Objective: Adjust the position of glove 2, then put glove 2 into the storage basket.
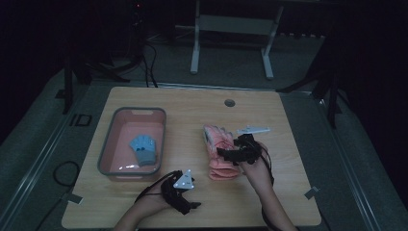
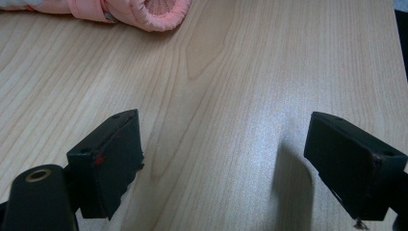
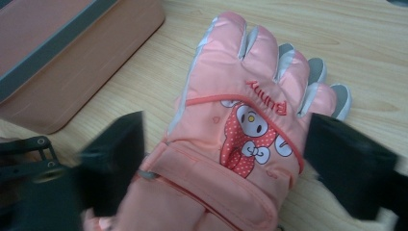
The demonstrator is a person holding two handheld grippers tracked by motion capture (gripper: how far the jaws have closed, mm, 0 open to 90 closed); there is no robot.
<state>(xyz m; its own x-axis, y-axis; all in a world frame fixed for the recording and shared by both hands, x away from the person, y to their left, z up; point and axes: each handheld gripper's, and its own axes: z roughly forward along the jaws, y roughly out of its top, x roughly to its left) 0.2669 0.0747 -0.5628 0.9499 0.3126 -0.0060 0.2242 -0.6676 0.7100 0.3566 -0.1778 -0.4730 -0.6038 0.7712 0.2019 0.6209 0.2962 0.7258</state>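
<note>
Straddling the padded pink cartoon-print glove (image 3: 235, 130) mid-tabletop, right gripper (image 3: 226, 159) fingers wide apart, holding nothing. Left gripper (image 2: 231, 159) fingers likewise, w/ nothing, near edge. Risk: pinching only the top layer, so glove slips out.

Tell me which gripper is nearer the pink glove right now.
Right. The right gripper is over the pink glove, jaws open on either side of it. The left gripper sits off the glove's cuff end, open above bare table.
</note>
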